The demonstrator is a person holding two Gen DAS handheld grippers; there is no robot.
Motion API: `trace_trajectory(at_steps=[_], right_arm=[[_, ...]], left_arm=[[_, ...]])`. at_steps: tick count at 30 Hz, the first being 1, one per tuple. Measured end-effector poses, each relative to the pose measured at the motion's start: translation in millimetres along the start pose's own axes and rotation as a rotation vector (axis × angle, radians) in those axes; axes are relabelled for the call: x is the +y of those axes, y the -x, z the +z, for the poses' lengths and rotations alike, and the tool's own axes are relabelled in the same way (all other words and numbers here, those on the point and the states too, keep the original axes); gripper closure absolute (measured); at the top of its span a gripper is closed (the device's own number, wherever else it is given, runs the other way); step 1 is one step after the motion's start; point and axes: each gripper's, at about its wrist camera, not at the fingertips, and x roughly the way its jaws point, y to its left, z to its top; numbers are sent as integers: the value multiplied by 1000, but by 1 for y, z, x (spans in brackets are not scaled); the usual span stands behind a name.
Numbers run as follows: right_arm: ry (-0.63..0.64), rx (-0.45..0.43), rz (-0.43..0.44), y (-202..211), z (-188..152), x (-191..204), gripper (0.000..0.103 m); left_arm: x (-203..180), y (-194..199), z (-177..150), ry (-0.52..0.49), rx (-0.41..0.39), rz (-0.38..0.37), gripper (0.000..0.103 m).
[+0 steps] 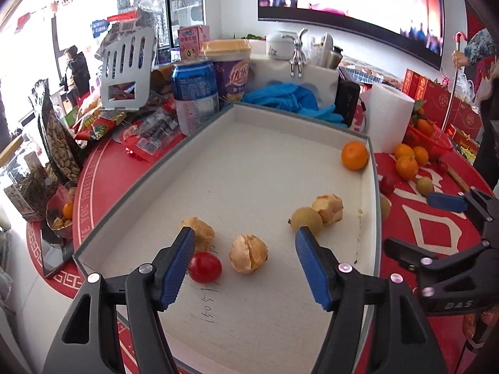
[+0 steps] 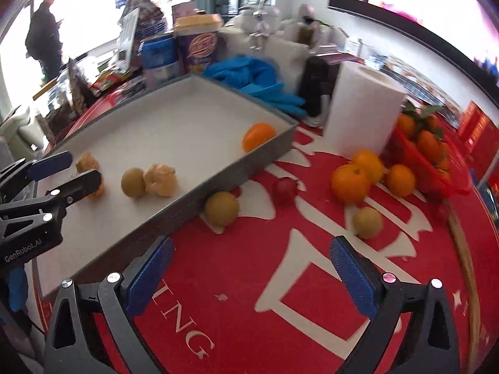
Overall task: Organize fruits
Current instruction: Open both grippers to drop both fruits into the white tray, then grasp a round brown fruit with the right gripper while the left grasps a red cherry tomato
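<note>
- The left tongs (image 1: 243, 249) hang released over the grey tray (image 1: 149, 171), nothing pinched between the blue pads; only the left wrist view shows the red cherry tomato (image 1: 205, 267) lying just inside the left pad, with a split tan fruit (image 1: 248, 257) in the gap ahead.
- Just beyond the right pad lie a round yellow-brown fruit (image 1: 307, 219) and another peeled piece (image 1: 328, 208), touching; an orange (image 1: 354, 155) sits in the tray's far right corner.
- Faint handwritten digits on the tray floor near the left tongs are too smeared to read.
- The right tongs (image 2: 252, 252) gape wide and empty over the red counter (image 2: 249, 280), outside the tray.
- Only the right wrist view shows the loose fruit ahead of them: a yellow-brown fruit (image 2: 222, 208) against the tray wall, a red fruit (image 2: 284, 189), another yellow-brown one (image 2: 368, 222) by the right pad, and three oranges (image 2: 351, 184) further off.
- A red basket (image 2: 436, 168) beyond holds more oranges.
- Lettering reads "GenRobot.AI" on the left tongs' body, "DAS" on the right's, and "ING" on the counter.
</note>
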Motion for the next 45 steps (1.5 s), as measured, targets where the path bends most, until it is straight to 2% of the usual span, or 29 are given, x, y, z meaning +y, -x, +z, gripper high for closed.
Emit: trace_trajectory(at_steps=[6,9,11,13,15,18,21,26,32,35,41,45], right_arm=[[24,11,33,-18,7,1,5],[14,28,81,-23,9,-4,33],[21,20,89,-23,10,-4,37],[38,11,105,-23,11,-1,58],[51,6,122,-22,11,1,73],[26,0,117,-16,8,-2,74],[-48,-8,97,-1,-3,-22,74],[-207,11,-15,27,-43,-74,73],[-396,38,-174,56,-91,-131,73],[-445,25,-181,69,-107,-146,73],[-493,-4,-151,80,-118,-156,73],[-498,-10,-140,79,-117,-156,73]], left_arm=[[-2,-3,-2,-11,15,19,31],[-4,-4,-2,-18,18,21,31],[-7,-4,-2,-28,18,23,31],[-10,-3,-2,-40,19,28,31],[-14,-2,-2,-49,24,33,31],[-20,6,1,-58,14,33,31],[-30,19,5,-82,-11,24,31],[-67,32,13,-156,-26,-67,31],[-127,17,22,-216,36,-174,31],[-150,-4,26,-199,101,-204,38],[-178,-50,32,-174,195,-147,41],[-186,-64,42,-144,179,-118,41]])
